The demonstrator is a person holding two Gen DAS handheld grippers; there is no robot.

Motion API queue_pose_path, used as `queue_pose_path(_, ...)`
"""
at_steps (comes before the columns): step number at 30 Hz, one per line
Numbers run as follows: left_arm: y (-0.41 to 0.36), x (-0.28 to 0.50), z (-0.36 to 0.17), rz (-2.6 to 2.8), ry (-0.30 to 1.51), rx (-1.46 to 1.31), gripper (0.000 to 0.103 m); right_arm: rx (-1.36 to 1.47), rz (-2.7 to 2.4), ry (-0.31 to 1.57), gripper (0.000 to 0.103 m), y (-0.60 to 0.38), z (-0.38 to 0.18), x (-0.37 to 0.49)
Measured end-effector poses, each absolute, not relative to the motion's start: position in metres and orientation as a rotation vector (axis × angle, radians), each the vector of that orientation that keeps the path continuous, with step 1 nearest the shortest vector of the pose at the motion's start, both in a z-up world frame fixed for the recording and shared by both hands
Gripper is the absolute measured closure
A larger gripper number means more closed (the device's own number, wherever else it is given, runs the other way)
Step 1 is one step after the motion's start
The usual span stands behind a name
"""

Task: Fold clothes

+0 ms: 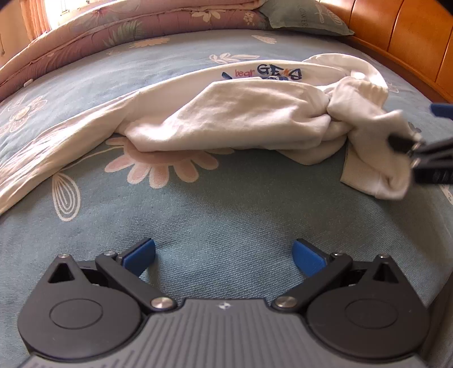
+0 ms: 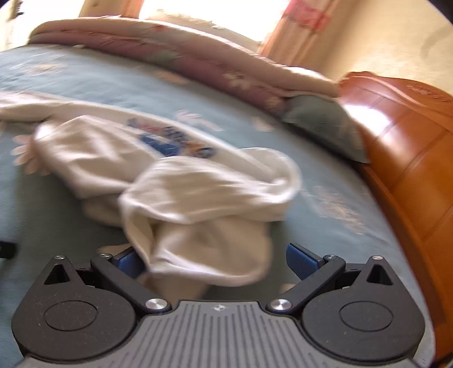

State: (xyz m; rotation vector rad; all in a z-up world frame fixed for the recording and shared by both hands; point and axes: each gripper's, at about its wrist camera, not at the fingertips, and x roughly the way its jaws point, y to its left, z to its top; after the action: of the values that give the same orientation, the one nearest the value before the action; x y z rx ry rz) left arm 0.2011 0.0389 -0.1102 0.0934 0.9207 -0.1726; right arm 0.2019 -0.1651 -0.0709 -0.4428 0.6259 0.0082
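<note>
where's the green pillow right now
The green pillow lies at the far end of the bed, tucked between the folded pink quilt and the wooden headboard, beyond the white shirt.

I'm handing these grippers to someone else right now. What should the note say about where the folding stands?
Left gripper: open, empty, over bare bedsheet.
Right gripper: open, with a bunched end of the white shirt lying between its fingers; no firm grip visible.
Shirt: crumpled on the sheet near the wooden headboard, printed side partly showing.
Done: nothing folded.
Left: spread it flat, then fold.
</note>
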Motion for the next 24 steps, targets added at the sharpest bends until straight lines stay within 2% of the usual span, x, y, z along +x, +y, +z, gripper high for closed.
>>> queue_pose_path(9, 0.037, 0.199, -0.109, -0.165, 0.918, 0.090, 0.000, -0.358, -0.259, 0.676, 0.000, -0.274, -0.058, 0.229)
queue_pose_path(13, 0.036, 0.199, -0.109, -0.160, 0.912, 0.086, 0.000, -0.233, -0.232, 0.666, 0.000, -0.293, -0.044, 0.218)
queue_pose_path(20, 0.036, 0.199, -0.110, -0.156, 0.910, 0.084, 0.000, -0.271, 0.158, 0.610, 0.000, -0.199, -0.042, 0.189)
queue_pose_path(24, 0.037, 0.199, -0.110, -0.156, 0.910, 0.083, 0.000, -0.484, 0.160, 0.600, 0.000, -0.147, -0.078, 0.194)
